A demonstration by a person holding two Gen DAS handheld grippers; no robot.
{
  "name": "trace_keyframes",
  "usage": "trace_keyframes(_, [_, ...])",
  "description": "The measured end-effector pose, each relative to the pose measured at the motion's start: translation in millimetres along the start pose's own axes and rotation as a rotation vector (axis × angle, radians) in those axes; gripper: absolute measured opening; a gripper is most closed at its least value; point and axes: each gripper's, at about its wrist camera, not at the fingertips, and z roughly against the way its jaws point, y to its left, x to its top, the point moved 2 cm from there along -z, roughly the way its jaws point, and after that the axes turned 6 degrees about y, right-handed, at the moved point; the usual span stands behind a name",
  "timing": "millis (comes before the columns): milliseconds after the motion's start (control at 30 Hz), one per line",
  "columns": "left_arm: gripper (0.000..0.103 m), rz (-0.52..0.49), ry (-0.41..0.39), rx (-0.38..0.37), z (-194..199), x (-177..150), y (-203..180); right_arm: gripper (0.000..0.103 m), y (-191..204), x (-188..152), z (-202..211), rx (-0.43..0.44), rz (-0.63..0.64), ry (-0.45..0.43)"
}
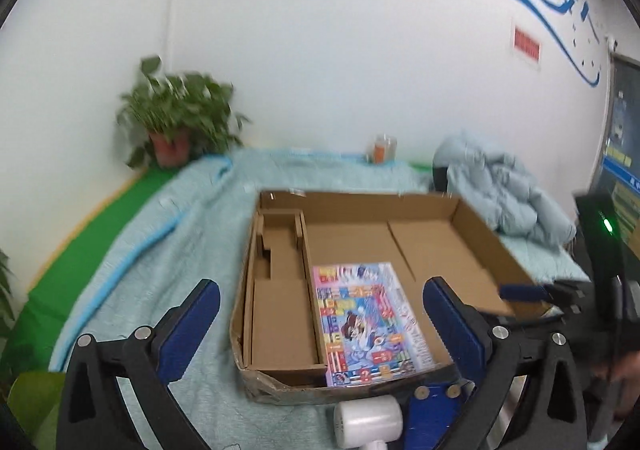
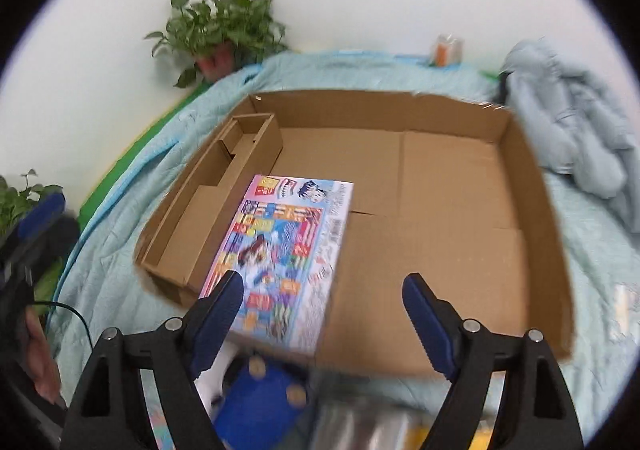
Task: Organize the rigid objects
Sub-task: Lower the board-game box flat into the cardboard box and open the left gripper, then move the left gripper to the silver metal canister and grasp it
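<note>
1. The left gripper (image 1: 320, 330) has its fingers (image 1: 196, 324) spread wide, holding nothing. The right gripper (image 2: 322, 314) is spread and empty too.
2. The colourful game box (image 2: 280, 258) lies flat in the cardboard tray (image 2: 548, 250), just ahead of both.
3. One thing looks put away.
4. Next, fetch the white roll (image 1: 368, 424) under the left fingers.

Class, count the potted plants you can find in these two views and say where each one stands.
2. One potted plant stands in the far left corner by the wall. Leaves of a second plant show at the left edge, its pot unseen. Others may be hidden.
</note>
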Motion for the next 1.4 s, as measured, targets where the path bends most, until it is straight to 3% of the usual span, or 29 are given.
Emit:
trace_keyframes(133, [0.102, -0.02, -0.034, -0.024, 34, -9, -19, 0.081, 3, -30, 27, -0.021, -0.007, -0.053])
trace_keyframes(167, [0.101, -0.027, -0.038, -0.036, 40, -11, -24, 0.07, 4, -36, 33, -0.027, -0.014, -0.072])
trace_keyframes(200, [0.082, -0.037, -0.054, -0.052, 50, -15, -32, 0.028, 6, -37, 33, -0.047, -0.021, -0.091])
trace_keyframes(233, [0.032, -0.044, -0.053, -0.069, 56, -18, -37, 0.006, 8, -42, 36, -0.089, -0.023, -0.1])
trace_keyframes(267, [0.007, -0.052, -0.028, -0.098, 57, -20, -43, 0.004, 8, -47, 41, -0.124, -0.02, -0.106])
trace_keyframes(300, [0.001, -0.053, 0.01, -0.131, 59, -24, -48, 0.004, 7, -53, 47, -0.124, -0.021, -0.123])
trace_keyframes(367, [0.003, -0.051, -0.01, -0.172, 72, -33, -59, 0.006, 8, -61, 51, -0.122, -0.018, -0.137])
trace_keyframes(400, [0.021, -0.068, -0.015, -0.16, 78, -40, -68, 0.027, 9, -65, 54, -0.135, -0.015, -0.149])
trace_keyframes(433, [0.076, -0.075, -0.008, -0.148, 81, -44, -74, 0.046, 9, -71, 57, -0.14, -0.015, -0.16])
trace_keyframes(467, [0.103, -0.075, -0.002, -0.136, 81, -49, -79, 0.082, 8, -76, 60, -0.132, -0.021, -0.174])
trace_keyframes(500, [0.101, -0.064, -0.022, -0.132, 84, -56, -82, 0.09, 8, -82, 64, -0.11, -0.034, -0.194])
trace_keyframes(867, [0.102, -0.051, 0.06, -0.175, 77, -123, -110, 0.089, 15, -132, 53, -0.049, -0.019, -0.124])
trace_keyframes(1200, [0.102, 0.016, 0.154, -0.219, 62, -151, -107, 0.089, 17, -155, 39, -0.018, -0.025, -0.09])
trace_keyframes(1400, [0.102, 0.038, 0.186, -0.258, 52, -150, -106, 0.087, 19, -163, 27, -0.004, -0.024, -0.043])
